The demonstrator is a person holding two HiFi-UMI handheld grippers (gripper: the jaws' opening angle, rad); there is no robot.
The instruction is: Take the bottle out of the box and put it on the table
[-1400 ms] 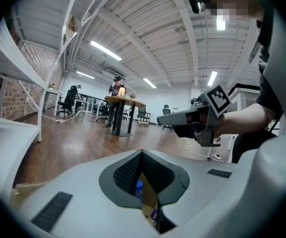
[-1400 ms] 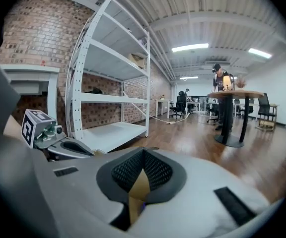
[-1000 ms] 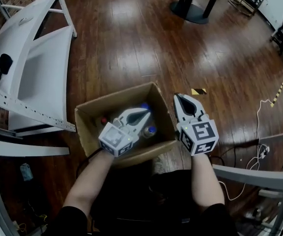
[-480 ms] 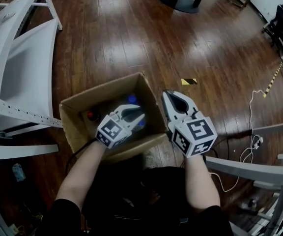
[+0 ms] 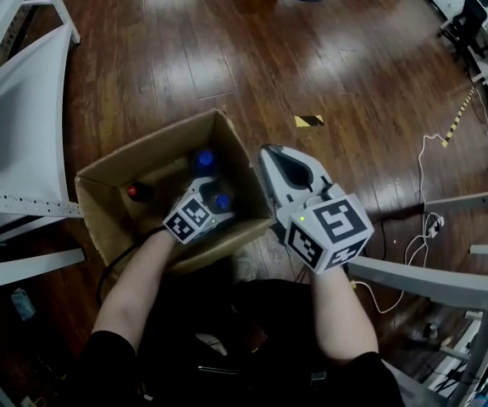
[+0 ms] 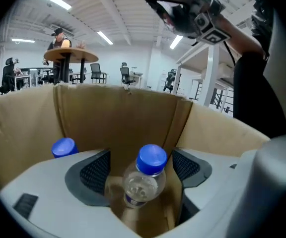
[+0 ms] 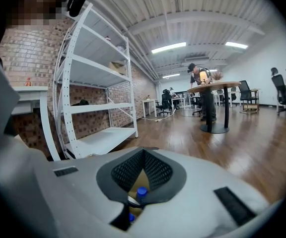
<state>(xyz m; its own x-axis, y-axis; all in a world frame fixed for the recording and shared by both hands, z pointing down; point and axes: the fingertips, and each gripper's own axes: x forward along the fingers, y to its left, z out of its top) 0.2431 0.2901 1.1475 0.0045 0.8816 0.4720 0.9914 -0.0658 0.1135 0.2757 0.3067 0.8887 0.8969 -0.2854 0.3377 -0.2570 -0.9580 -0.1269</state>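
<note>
An open cardboard box (image 5: 113, 164) stands on the wooden floor. It holds two clear bottles with blue caps (image 5: 203, 159) and one with a red cap (image 5: 134, 192). My left gripper (image 5: 214, 197) is low inside the box. Its jaws have just been opening and stand open around a blue-capped bottle (image 6: 145, 180). The pads (image 6: 96, 170) are clear of that bottle on both sides. A second blue cap (image 6: 63, 147) shows to the left, by the box wall (image 6: 118, 115). My right gripper (image 5: 288, 170) is shut and empty, above the box's right rim.
White shelving (image 5: 19, 134) stands left of the box, and a white frame (image 5: 430, 274) to the right with cables (image 5: 418, 227) on the floor. A yellow-black tape mark (image 5: 309, 120) lies beyond the box. A person stands at a round table (image 7: 207, 87) in the distance.
The left gripper has dropped from above the box down into it, and its jaws have gone from shut to open around a blue-capped bottle. The right gripper has kept its place.
</note>
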